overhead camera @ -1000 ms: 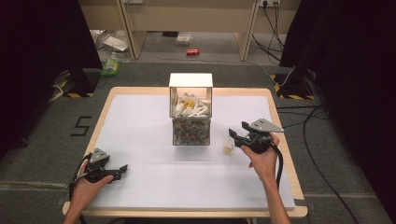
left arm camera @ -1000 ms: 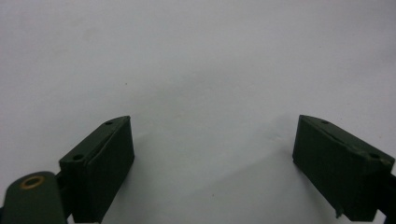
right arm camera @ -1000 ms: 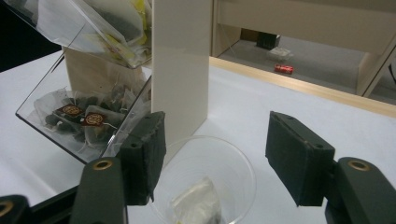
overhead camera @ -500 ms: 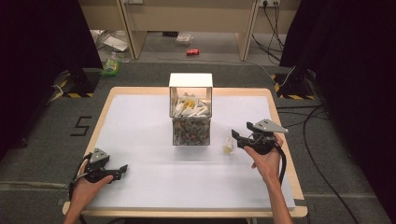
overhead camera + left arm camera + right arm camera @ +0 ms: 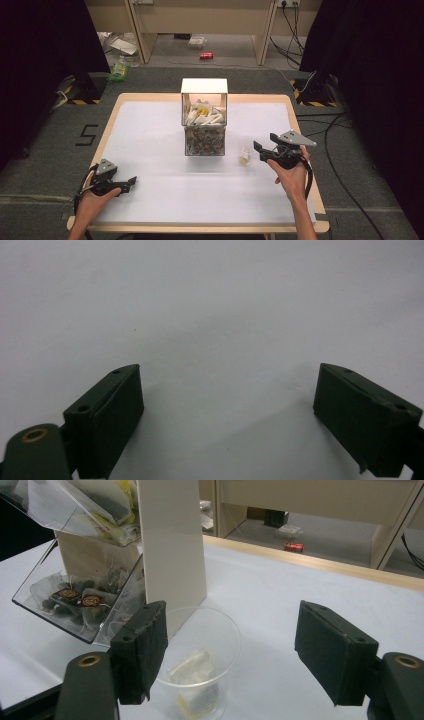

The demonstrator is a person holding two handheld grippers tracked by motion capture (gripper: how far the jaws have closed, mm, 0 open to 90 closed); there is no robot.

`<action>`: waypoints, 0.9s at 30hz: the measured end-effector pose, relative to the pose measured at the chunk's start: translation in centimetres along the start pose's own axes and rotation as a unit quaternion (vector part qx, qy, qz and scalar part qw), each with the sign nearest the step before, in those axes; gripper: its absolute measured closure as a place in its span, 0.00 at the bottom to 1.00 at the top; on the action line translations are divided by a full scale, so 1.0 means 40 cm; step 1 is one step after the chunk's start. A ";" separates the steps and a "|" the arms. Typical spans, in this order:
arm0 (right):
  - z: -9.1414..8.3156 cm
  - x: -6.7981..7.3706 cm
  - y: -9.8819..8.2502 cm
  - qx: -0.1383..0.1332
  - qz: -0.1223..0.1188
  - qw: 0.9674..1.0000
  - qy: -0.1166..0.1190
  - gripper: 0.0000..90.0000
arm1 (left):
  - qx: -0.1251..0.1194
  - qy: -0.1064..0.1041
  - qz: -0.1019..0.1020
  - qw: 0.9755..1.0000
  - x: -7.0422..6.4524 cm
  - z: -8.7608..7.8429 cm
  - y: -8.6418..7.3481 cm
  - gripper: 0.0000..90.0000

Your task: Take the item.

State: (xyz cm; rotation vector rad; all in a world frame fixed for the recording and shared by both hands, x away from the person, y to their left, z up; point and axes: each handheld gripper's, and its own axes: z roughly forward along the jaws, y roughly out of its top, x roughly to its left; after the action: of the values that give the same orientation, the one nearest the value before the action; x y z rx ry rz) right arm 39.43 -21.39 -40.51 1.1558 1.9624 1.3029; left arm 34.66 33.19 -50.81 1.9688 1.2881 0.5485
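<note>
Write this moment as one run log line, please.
left tongs: open, nothing held | right tongs: open, facing plastic cup | cup: holds a packet, beside dispenser

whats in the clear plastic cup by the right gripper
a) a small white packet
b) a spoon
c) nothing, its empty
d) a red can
a: the right gripper view looks down into the clear plastic cup between the open jaws of the right gripper, and a small white packet lies at its bottom.

Bright, even overhead light on soft, slightly blurry frames (dark surroundings)
</note>
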 end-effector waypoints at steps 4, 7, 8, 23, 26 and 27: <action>-0.012 -0.002 -0.004 0.000 0.005 1.000 -0.002 0.33 | 0.000 0.000 0.000 1.000 0.000 0.000 0.000 0.13; -0.017 -0.005 -0.007 -0.001 0.003 1.000 -0.004 0.33 | 0.000 0.000 0.000 1.000 0.000 0.000 0.000 0.13; -0.020 -0.005 -0.009 0.000 0.005 1.000 -0.004 0.33 | 0.000 0.000 0.000 1.000 0.000 0.000 0.000 0.13; -0.042 -0.018 -0.043 0.010 0.011 1.000 -0.009 0.33 | 0.000 0.000 -0.001 1.000 0.000 0.000 0.000 0.13; -0.046 -0.023 -0.050 0.012 0.012 1.000 -0.011 0.33 | 0.000 0.000 -0.001 1.000 0.000 0.000 0.000 0.13; -0.047 -0.024 -0.053 0.013 0.014 1.000 -0.011 0.33 | 0.000 0.000 -0.001 1.000 0.000 0.000 0.000 0.13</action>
State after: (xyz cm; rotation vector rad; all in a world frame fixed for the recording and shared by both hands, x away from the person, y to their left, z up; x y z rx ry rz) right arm 37.66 -23.51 -41.72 1.2092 1.9602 1.2762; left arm 34.66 33.19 -50.81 1.9676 1.2888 0.5477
